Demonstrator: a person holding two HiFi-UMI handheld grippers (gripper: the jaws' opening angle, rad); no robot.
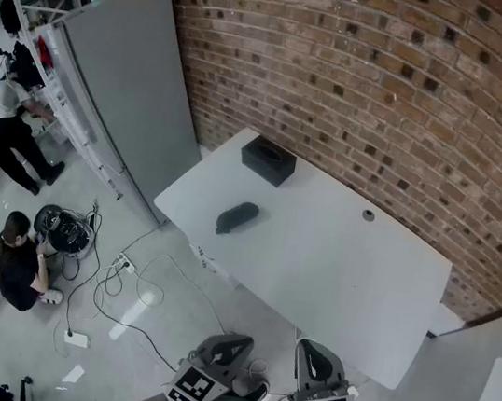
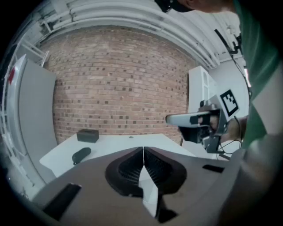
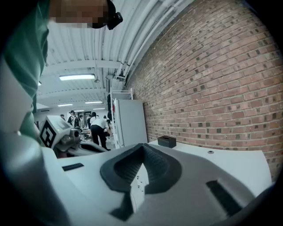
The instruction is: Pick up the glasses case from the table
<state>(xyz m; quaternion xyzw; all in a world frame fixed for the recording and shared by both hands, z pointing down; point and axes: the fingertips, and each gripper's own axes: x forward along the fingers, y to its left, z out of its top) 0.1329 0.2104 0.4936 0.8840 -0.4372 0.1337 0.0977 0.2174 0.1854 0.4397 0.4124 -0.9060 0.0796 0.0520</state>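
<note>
Glasses case [image 1: 237, 217] lies on white bench [image 1: 332, 283] in head view, near black box [image 1: 268, 160]. Left hand-held gripper [image 1: 231, 341] and right hand-held gripper [image 1: 314, 348] sit low in frame, well apart from it. Left gripper view: jaws together, nothing between, case ahead on bench. Right gripper view: jaws together, empty, box ahead.

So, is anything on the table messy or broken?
Nothing stands out. The dark oval glasses case lies flat on the white table, apart from the black rectangular box near the brick wall; nothing is spilled.
</note>
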